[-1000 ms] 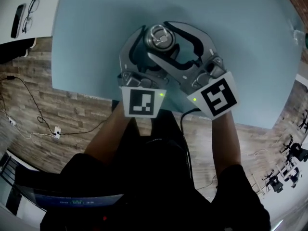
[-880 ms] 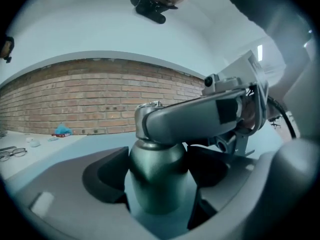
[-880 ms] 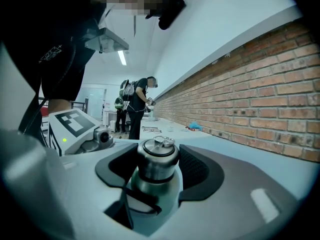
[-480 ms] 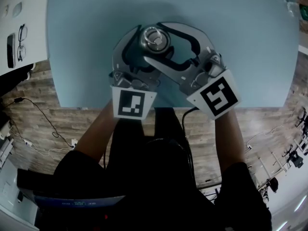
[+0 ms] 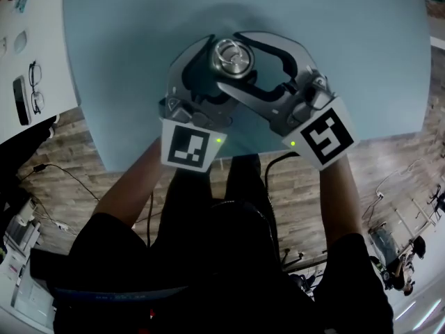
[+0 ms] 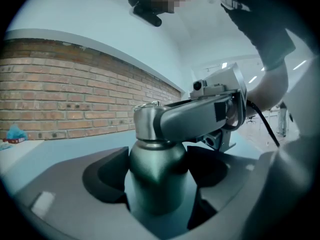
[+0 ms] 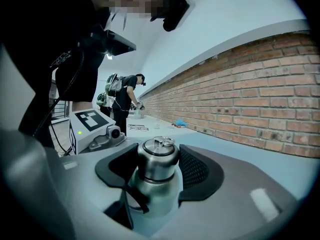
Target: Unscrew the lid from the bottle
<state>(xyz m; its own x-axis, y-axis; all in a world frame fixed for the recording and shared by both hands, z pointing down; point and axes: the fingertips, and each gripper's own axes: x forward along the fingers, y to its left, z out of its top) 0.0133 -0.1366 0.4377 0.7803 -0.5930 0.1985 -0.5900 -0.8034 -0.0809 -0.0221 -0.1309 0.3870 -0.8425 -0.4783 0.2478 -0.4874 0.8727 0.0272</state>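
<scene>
Bottle stands upright on the table, just in front of me. My left gripper is clamped on its body, a pad pressing each side below the shoulder. My right gripper is closed round the lid, both pads against its side wall. Lid sits square on the neck; I judge it not yet loosened.

Risks:
- The body is smooth, rounded metal. If the left pads slide, the bottle will turn with the lid and nothing unscrews.
- The right pads hold only a short band of the lid; a tilted pull could slip them off upward.
- The two grippers cross closely, the right lying over the left. A long twist may knock jaw against jaw.
- Uneven force could tip the bottle.

Not verifiable:
- The base and its footing on the table, hidden by jaws in every view.
- The seam between lid and neck, covered by the right jaw in the left gripper view.
</scene>
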